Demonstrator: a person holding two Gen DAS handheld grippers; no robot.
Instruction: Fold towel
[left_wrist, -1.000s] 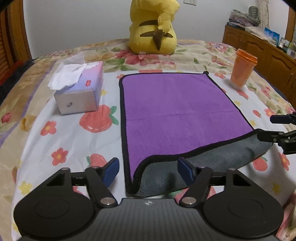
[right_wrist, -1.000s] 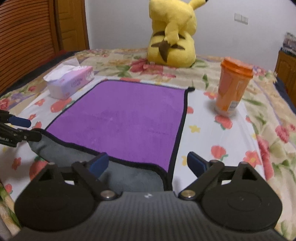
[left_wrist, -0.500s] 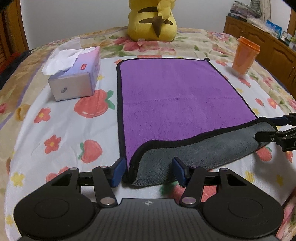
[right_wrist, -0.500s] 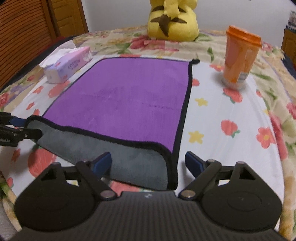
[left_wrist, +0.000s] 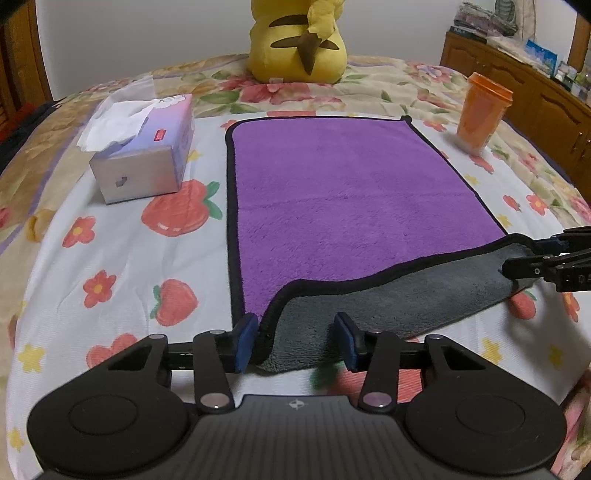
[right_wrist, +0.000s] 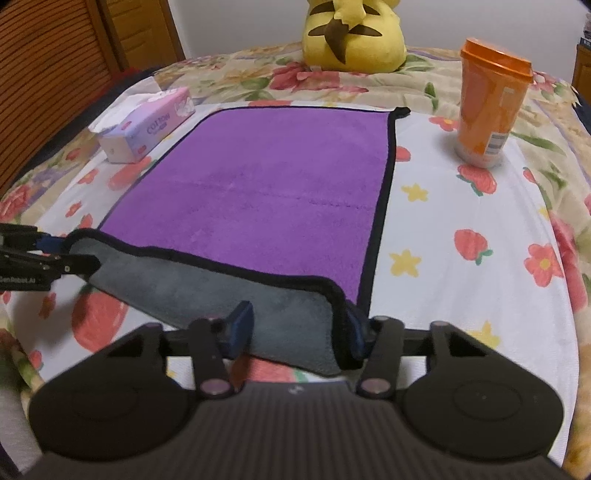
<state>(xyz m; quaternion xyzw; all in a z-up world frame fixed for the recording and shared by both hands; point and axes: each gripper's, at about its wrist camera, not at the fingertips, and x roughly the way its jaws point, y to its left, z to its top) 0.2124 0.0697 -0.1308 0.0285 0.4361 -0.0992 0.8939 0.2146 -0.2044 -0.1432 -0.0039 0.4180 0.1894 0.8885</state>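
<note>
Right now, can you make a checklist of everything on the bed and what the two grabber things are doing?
Surface: bed with a flowered sheet.
Job's things: purple towel lying flat, near edge turned up, grey underside showing.
Clutter: tissue box left of the towel, orange cup to its right, yellow plush toy behind.
Grippers: left gripper and right gripper each straddle a near towel corner, jaws apart.
Cables: nothing seen.
Surroundings: wooden cabinet, white wall.
</note>
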